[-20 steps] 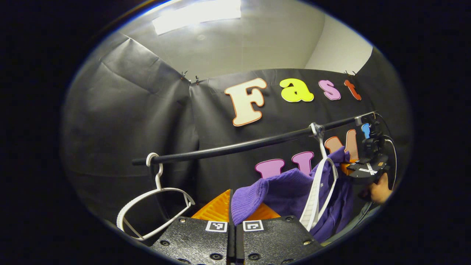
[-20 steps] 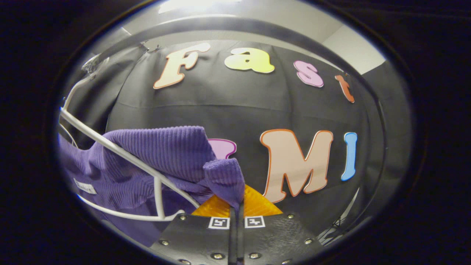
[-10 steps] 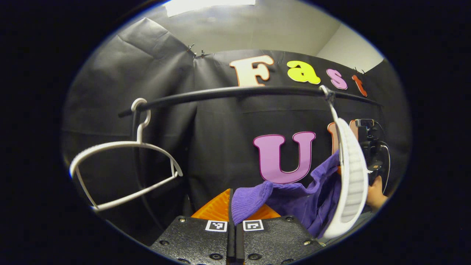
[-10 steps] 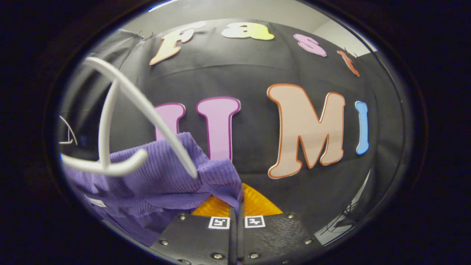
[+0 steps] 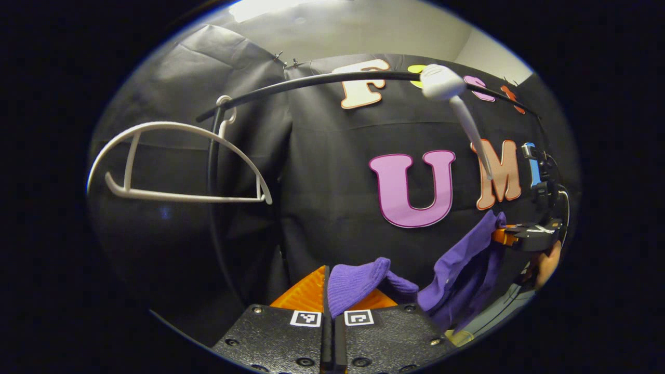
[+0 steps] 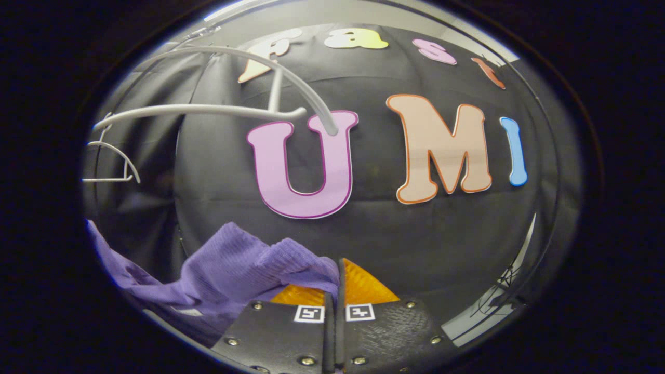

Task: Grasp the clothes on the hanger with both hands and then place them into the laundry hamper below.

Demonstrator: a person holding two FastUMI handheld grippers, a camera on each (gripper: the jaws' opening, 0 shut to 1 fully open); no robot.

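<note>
Both the left gripper [image 5: 328,291] and the right gripper [image 6: 335,291] were clenched on the purple ribbed knit garment [image 5: 457,270], which sagged between them below the black rail [image 5: 311,83] and white plastic hangers [image 5: 171,161].

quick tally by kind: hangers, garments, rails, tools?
White hangers: 2 (empty hanger, freed hanger)
Purple garment: 1
Black rail: 1
Tools: 2 (left tool, right tool), both shut on the garment
Total: 6
</note>
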